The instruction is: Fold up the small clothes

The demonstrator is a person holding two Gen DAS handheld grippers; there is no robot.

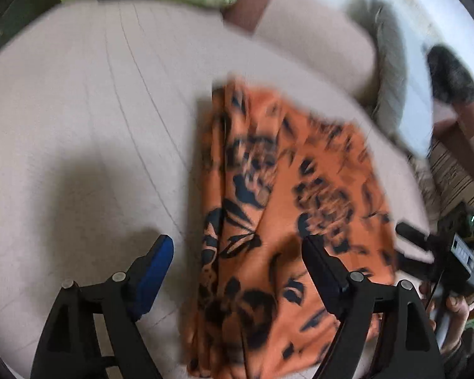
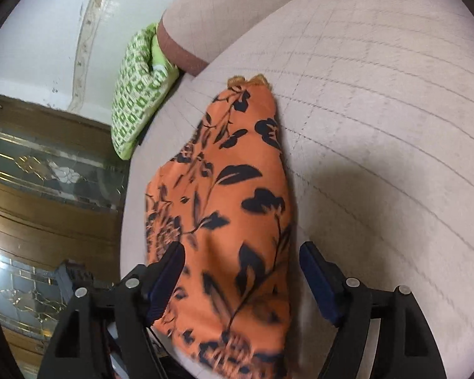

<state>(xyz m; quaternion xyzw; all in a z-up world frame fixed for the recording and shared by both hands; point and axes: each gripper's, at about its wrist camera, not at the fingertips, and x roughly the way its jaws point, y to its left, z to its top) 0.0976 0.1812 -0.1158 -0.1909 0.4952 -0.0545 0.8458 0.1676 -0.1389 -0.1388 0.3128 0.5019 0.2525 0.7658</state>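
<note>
An orange garment point(image 1: 287, 208) with a dark floral print lies folded into a long strip on the pale quilted sofa seat point(image 1: 79, 126). My left gripper point(image 1: 237, 240) hovers open over its near end. One blue pad hangs above bare cushion, the other above the fabric. In the right wrist view the same garment point(image 2: 233, 195) runs away from me, and my right gripper point(image 2: 241, 248) stands open above its near end. The cloth shows between the fingers and neither pad presses on it. The right gripper's body point(image 1: 442, 246) and a hand point(image 1: 455, 306) show at the left view's right edge.
A green patterned cushion point(image 2: 136, 94) leans at the far end of the seat by the sofa's armrest point(image 2: 205, 15). A grey cushion point(image 1: 391, 72) and a dark furry thing point(image 1: 452, 75) lie beyond the seat. A wooden door with glass panes point(image 2: 47, 173) stands past the sofa's edge.
</note>
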